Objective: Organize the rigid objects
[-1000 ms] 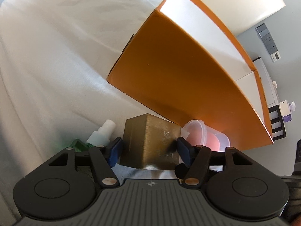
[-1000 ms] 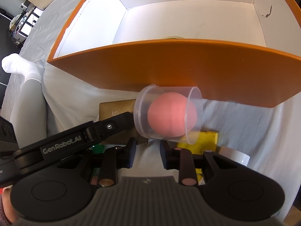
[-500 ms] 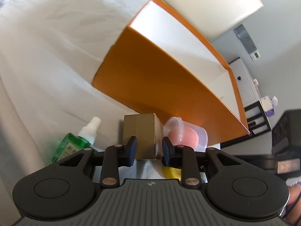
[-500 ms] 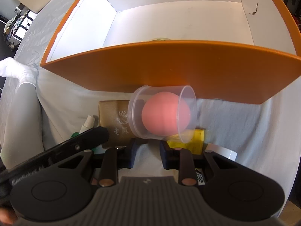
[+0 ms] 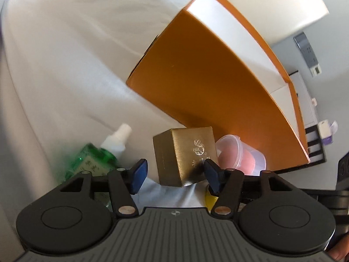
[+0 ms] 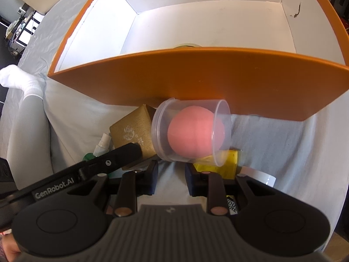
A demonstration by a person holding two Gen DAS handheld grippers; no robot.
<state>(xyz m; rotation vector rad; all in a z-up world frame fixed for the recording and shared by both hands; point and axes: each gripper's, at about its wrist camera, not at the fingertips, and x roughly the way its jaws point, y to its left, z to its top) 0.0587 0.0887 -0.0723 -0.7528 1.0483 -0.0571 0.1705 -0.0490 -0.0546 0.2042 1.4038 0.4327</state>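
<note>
The left gripper (image 5: 174,172) is spread wide around the gold box (image 5: 185,155), one finger touching its tilted face (contact smeared by blur). The right gripper (image 6: 171,178) hangs released. The clear cup (image 6: 192,131) leans by the orange bin (image 6: 196,74); the green bottle (image 5: 93,157) is half hidden.

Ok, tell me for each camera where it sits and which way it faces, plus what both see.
Left wrist: sits behind the left gripper, facing the gold box and orange bin side; its open fingers and a fingertip show.
Right wrist: sits behind the right gripper, looking down into the bin; the left gripper's arm and a socked leg show.
Shared: gold box, clear cup with pink ball, green bottle, bin.
</note>
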